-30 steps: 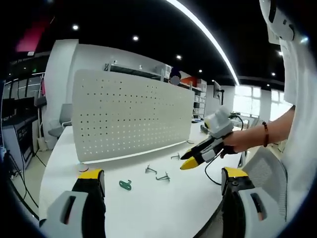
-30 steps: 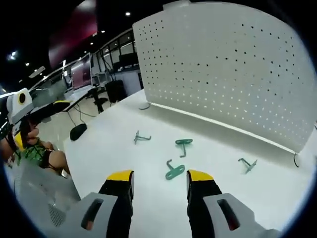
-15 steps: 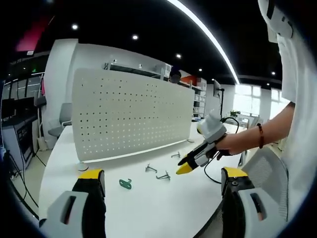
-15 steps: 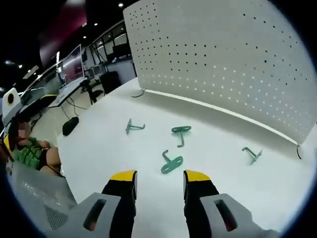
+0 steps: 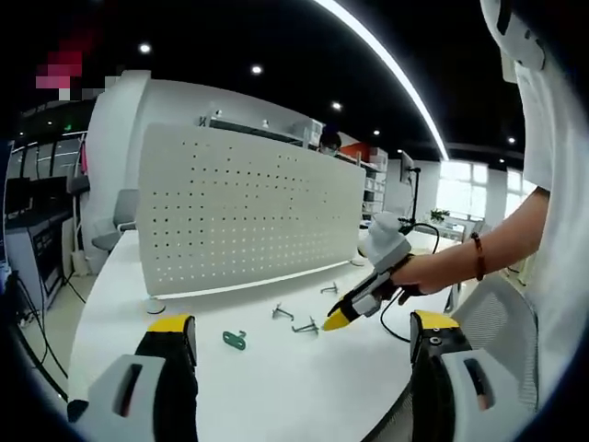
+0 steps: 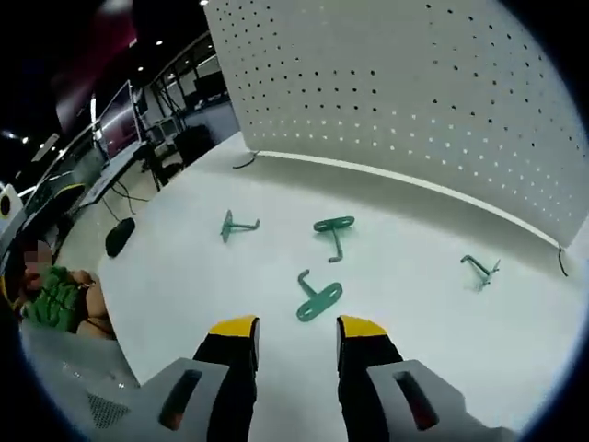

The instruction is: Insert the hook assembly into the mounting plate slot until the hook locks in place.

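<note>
- Green metal hooks lie loose on the white worktop point(image 6: 184, 267) before the upright pegboard point(image 6: 433, 101), the mounting plate, so I can pick one and carry it up to the holes.
- My right tongs point(image 6: 293, 339) are open and empty, jaws straddling the nearest hook point(image 6: 317, 297), lined up for a pinch.
- My left tongs point(image 5: 299, 336) hang back, spread wide and empty, keeping everything in sight.
- Compared with a second ago, the right tongs point(image 5: 336, 319) have dropped closer to that hook.
</note>
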